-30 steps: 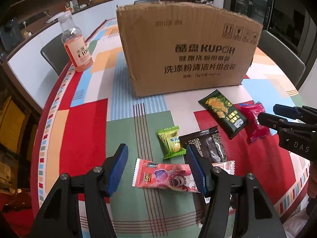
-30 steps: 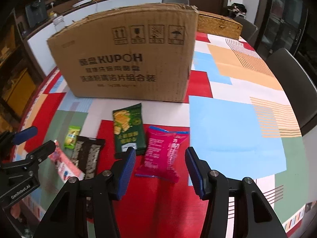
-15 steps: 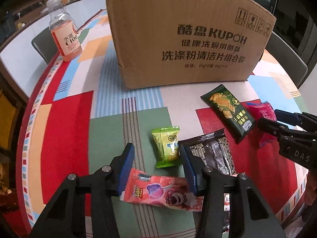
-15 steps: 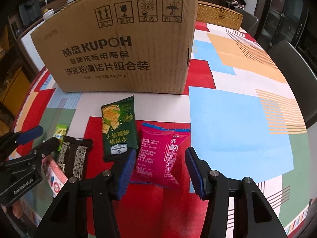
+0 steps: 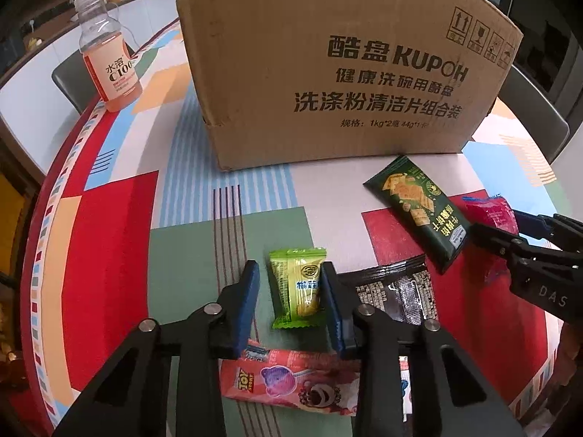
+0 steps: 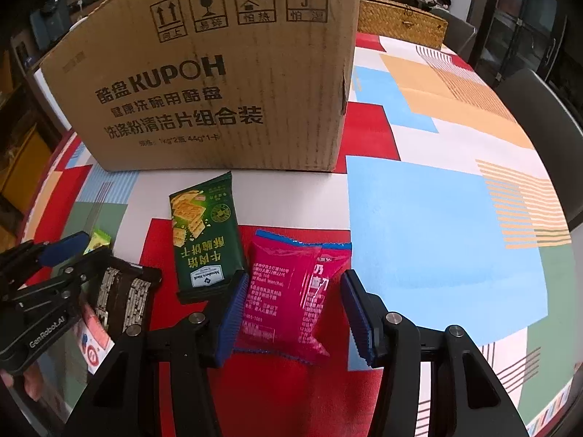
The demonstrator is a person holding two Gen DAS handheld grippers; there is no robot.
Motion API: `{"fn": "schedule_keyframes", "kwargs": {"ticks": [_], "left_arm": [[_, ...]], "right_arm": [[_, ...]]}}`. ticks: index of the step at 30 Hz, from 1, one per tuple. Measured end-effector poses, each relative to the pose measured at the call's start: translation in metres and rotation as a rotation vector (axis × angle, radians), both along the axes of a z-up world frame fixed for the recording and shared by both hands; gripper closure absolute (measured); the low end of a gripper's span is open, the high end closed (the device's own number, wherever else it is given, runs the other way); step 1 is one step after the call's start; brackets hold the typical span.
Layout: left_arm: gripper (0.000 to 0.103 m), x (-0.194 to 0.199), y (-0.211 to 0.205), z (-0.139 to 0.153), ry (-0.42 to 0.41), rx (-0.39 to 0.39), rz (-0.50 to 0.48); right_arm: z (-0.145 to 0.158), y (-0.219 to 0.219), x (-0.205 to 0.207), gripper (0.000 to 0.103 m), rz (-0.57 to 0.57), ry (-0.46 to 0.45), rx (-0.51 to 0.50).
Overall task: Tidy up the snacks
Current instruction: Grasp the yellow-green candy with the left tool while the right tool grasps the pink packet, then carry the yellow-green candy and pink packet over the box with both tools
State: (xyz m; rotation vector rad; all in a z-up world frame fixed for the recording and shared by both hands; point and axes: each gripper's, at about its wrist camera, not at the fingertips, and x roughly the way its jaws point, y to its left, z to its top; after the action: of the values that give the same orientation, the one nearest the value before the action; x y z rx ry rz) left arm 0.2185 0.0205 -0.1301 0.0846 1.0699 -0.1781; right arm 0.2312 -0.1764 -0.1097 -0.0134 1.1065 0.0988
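Small snacks lie on a colourful tablecloth in front of a cardboard box (image 5: pixel 346 73). My left gripper (image 5: pixel 290 284) straddles a green candy packet (image 5: pixel 297 287). Its jaws are closing: the right pad meets the packet's edge, while a gap remains at the left pad. My right gripper (image 6: pixel 293 306) stands open astride a pink snack packet (image 6: pixel 288 298) without squeezing it. A dark green cracker packet (image 6: pixel 206 240) and a black packet (image 6: pixel 124 298) lie between the two grippers. A pink lollipop-printed packet (image 5: pixel 291 382) lies under the left gripper's fingers.
An orange drink bottle (image 5: pixel 109 62) stands at the table's far left edge. A wicker basket (image 6: pixel 400 18) sits behind the box. A dark chair (image 6: pixel 546 127) stands at the right. The table edge curves close on the left (image 5: pixel 43 218).
Both grippers have sunk toward the table. The left one moved forward from the lollipop packet to the green candy and narrowed its jaws. The right one settled lower around the pink packet.
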Motion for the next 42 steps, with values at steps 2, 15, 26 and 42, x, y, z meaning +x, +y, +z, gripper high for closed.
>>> {"fn": "schedule_keyframes", "kwargs": {"ticks": [2,15,26,42], "left_arm": [[0.077,0.000,0.000,0.000,0.001,-0.004,-0.006],[0.082,-0.009,-0.008,0.023,-0.046,-0.017,-0.027],[0.082,-0.027,-0.007,0.063,-0.135,-0.064,-0.031],[0.082,-0.031,-0.008,0.150,-0.372,-0.099,-0.046]], "right_arm": [[-0.001,-0.001,0.001,0.051,-0.002,0.003,0.009],[0.007,-0.001,-0.006,0.066,0.021,-0.004,0.038],[0.043,0.006,-0.019,0.066,0.063,-0.088,0.076],[0.126,0.009,-0.019,0.066,0.114,-0.321,0.146]]}}
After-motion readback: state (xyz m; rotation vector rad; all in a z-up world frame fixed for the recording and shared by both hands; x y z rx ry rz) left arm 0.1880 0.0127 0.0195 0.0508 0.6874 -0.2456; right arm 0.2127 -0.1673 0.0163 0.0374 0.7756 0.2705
